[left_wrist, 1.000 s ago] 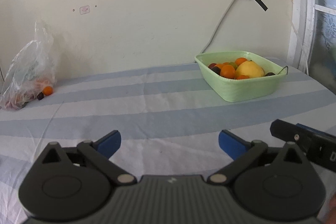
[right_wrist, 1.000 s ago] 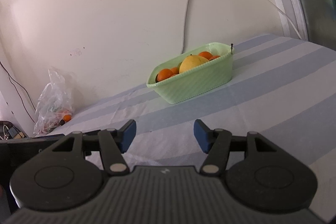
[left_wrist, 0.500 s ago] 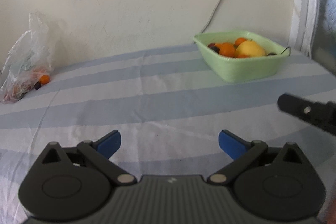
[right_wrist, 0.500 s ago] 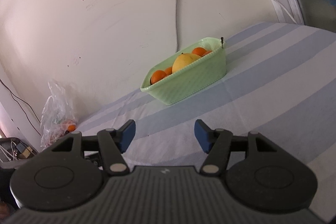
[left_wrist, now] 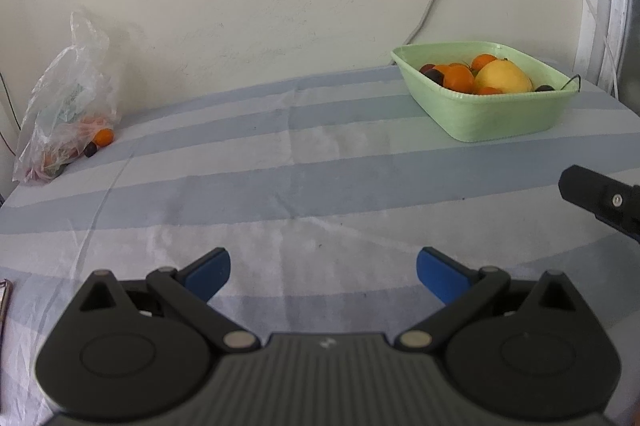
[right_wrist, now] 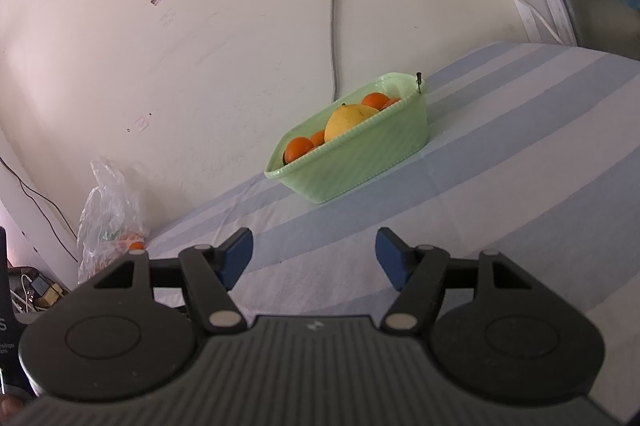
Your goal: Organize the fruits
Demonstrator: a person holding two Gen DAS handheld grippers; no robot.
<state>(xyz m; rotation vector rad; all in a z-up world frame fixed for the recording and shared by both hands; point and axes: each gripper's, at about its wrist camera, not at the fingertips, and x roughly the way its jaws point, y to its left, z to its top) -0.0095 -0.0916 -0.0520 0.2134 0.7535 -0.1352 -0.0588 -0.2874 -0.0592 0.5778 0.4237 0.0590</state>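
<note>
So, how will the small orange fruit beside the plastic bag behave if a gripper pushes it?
The small orange fruit looks round and smooth, so it would probably roll across the striped cloth. It seems light and may slip from pads.

left gripper (left_wrist: 323,272), blue pads apart, nothing between them, above striped cloth (left_wrist: 280,194). green basin (left_wrist: 486,106) far right by wall, holding oranges (left_wrist: 460,79), a yellow fruit (left_wrist: 505,78), dark fruits. plastic bag (left_wrist: 68,106) far left, orange (left_wrist: 105,136) at its mouth.
</note>
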